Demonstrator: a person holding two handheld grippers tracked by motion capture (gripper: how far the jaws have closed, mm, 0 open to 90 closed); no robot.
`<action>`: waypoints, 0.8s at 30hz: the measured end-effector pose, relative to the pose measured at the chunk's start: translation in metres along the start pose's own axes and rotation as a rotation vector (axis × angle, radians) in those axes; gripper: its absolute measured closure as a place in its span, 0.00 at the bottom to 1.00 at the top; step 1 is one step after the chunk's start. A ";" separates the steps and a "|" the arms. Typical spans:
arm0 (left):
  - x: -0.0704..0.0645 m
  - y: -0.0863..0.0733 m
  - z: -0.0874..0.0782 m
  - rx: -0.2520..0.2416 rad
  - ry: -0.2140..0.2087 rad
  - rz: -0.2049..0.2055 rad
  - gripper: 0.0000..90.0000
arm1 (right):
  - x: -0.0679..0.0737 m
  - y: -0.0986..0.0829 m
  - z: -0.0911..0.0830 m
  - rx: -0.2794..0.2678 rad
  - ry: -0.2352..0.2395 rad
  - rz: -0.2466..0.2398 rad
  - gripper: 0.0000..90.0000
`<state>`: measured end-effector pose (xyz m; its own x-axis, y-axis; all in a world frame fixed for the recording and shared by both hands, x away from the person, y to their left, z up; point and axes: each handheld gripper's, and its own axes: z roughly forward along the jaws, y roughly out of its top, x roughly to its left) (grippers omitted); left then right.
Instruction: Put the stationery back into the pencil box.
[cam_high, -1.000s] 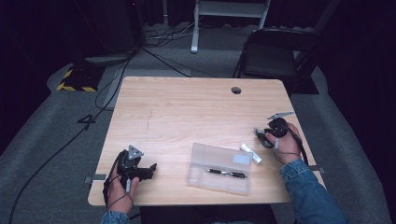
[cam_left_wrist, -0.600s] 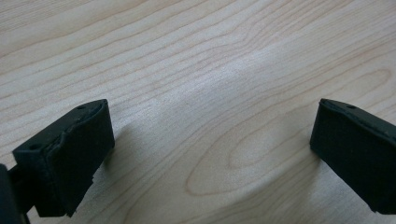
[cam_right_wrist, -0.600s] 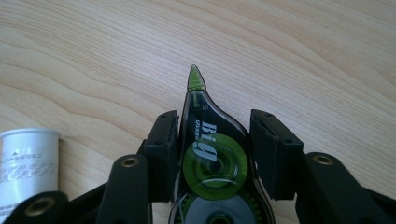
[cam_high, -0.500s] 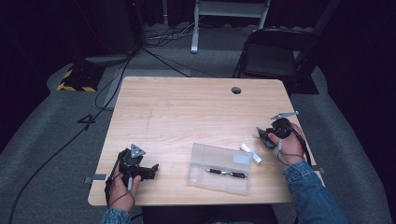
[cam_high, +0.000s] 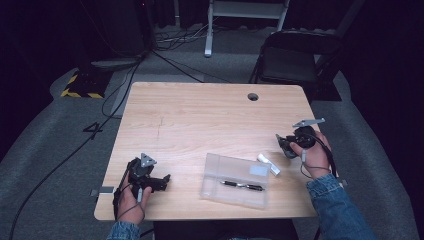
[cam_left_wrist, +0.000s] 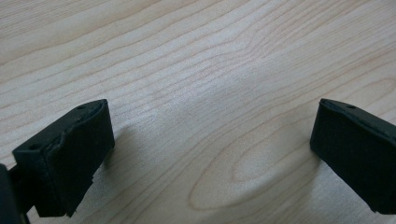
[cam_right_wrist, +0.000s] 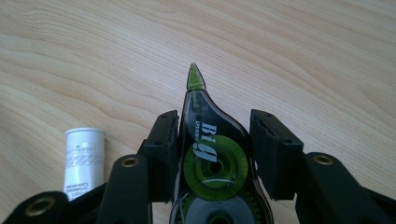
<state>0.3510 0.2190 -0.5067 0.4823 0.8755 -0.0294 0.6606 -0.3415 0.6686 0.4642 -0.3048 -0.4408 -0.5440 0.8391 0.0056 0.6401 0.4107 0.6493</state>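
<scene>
Right gripper (cam_high: 286, 145) shifted edgeward, gripping tape dispenser (cam_right_wrist: 208, 154)

A clear case (cam_high: 235, 181) lies on the table (cam_high: 200, 120) with a pen (cam_high: 242, 186) inside. A small tube (cam_high: 268, 163) rests at the case's right corner; right of it, the right gripper (cam_right_wrist: 214, 140) holds a correction-tape roller (cam_right_wrist: 205, 154).

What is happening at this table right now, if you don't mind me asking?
A person works two handheld grippers at a wooden table. The right gripper is closed on a green correction tape dispenser, above the table beside a small white tube. The left gripper sits open and empty near the table's front left. Between them lies a clear plastic case with a pen inside.
</scene>
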 end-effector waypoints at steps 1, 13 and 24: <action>0.000 0.000 0.000 0.003 0.001 0.001 0.00 | 0.001 0.000 -0.001 -0.002 0.001 -0.002 0.60; 0.001 0.003 0.002 0.007 0.000 0.008 0.00 | 0.011 0.006 -0.021 -0.032 0.026 -0.024 0.60; 0.001 0.005 0.004 0.005 -0.001 0.009 0.00 | 0.032 0.014 -0.042 -0.052 0.063 -0.077 0.60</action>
<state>0.3567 0.2173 -0.5062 0.4886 0.8722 -0.0244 0.6591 -0.3506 0.6654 0.4332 -0.2871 -0.3999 -0.6246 0.7809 0.0005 0.5669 0.4530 0.6880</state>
